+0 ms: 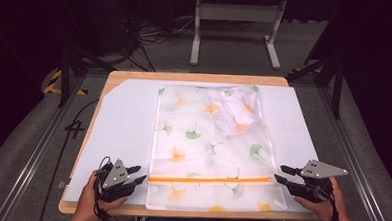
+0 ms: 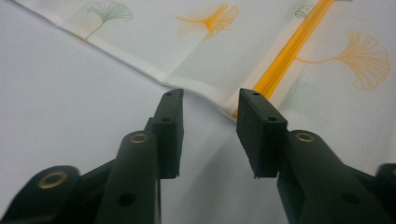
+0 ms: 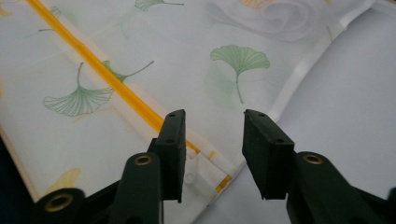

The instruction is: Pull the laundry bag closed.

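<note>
A translucent white bag (image 1: pixel 207 146) printed with green and orange ginkgo leaves lies flat on the white mat (image 1: pixel 123 132). An orange zipper (image 1: pixel 208 180) runs across it near the front edge. A crumpled white cloth (image 1: pixel 234 112) sits inside at the far right. My left gripper (image 1: pixel 138 173) stands open at the bag's left edge, jaws apart just short of the zipper (image 2: pixel 289 51) end, nothing between them. My right gripper (image 1: pixel 280 174) is open at the bag's right edge; its jaws straddle the corner by the zipper (image 3: pixel 102 70) end without pressing on it.
The mat covers most of a wooden table (image 1: pixel 195 77). The table's front edge lies just under both hands. A metal stand (image 1: pixel 235 22) and cables are on the floor beyond the table, and rails run along both sides.
</note>
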The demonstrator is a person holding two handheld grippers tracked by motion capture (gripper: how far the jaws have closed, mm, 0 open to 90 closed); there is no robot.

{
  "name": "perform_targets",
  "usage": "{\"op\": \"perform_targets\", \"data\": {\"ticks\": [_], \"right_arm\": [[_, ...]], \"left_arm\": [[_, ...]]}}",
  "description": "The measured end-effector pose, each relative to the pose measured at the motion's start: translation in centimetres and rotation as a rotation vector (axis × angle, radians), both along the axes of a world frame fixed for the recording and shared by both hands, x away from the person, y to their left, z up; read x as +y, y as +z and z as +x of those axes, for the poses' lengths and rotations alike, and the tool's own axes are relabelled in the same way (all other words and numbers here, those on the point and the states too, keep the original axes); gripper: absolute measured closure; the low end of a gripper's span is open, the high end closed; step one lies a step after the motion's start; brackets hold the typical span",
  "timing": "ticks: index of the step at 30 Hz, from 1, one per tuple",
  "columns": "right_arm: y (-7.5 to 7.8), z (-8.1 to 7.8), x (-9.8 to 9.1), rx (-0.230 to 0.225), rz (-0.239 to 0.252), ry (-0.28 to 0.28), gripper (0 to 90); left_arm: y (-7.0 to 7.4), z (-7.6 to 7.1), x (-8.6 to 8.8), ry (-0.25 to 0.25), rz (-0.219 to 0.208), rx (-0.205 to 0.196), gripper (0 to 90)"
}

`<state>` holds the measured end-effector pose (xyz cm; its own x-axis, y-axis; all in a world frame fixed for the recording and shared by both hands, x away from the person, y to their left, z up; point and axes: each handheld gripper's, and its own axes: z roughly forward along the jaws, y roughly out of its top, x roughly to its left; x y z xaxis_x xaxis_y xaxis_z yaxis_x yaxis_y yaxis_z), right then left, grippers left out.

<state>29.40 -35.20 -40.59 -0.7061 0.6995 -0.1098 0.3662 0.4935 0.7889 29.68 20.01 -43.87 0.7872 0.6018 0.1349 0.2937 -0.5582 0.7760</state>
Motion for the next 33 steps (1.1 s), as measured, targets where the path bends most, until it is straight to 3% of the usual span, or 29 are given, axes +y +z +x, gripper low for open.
{"op": "perform_targets", "data": {"ticks": [3, 9, 11, 13, 17, 18, 21, 26, 28, 31, 33], "right_arm": [[0.0, 0.4, 0.0, -0.038, -0.012, -0.029, 47.1], [0.4, 1.6, -0.8, -0.082, -0.004, -0.080, 33.4], [0.6, 2.1, -1.1, -0.095, 0.017, -0.080, 28.4], [0.7, 2.5, -1.4, -0.133, 0.001, -0.095, 25.0], [0.5, 3.2, -2.0, -0.144, 0.016, -0.119, 22.0], [0.3, 3.5, -2.4, -0.150, 0.026, -0.147, 19.4], [0.1, 3.5, -2.9, -0.157, 0.033, -0.170, 17.3], [-0.9, 3.0, -4.0, -0.161, 0.040, -0.216, 15.7], [-1.6, 2.5, -4.5, -0.155, 0.028, -0.252, 15.8], [-2.0, 1.8, -5.2, -0.146, 0.057, -0.263, 14.8], [-2.3, 1.4, -5.5, -0.143, 0.046, -0.271, 14.2]], "left_arm": [[0.0, 0.5, 0.2, 0.022, 0.007, -0.002, 48.7], [0.4, 1.1, 0.9, 0.059, -0.029, -0.035, 28.2], [0.5, 1.5, 1.5, 0.075, -0.039, -0.049, 25.4], [0.4, 1.7, 2.1, 0.101, -0.049, -0.056, 21.2], [0.3, 2.0, 3.2, 0.124, -0.057, -0.060, 17.7], [0.4, 2.1, 4.0, 0.138, -0.083, -0.064, 16.8], [0.3, 2.3, 4.9, 0.164, -0.103, -0.059, 15.0], [-0.2, 2.4, 6.3, 0.194, -0.145, -0.052, 12.9], [-0.5, 2.4, 6.5, 0.201, -0.138, -0.056, 11.6], [-0.9, 2.2, 6.7, 0.202, -0.163, -0.043, 10.4], [-1.0, 2.2, 6.8, 0.207, -0.183, -0.038, 9.4]]}}
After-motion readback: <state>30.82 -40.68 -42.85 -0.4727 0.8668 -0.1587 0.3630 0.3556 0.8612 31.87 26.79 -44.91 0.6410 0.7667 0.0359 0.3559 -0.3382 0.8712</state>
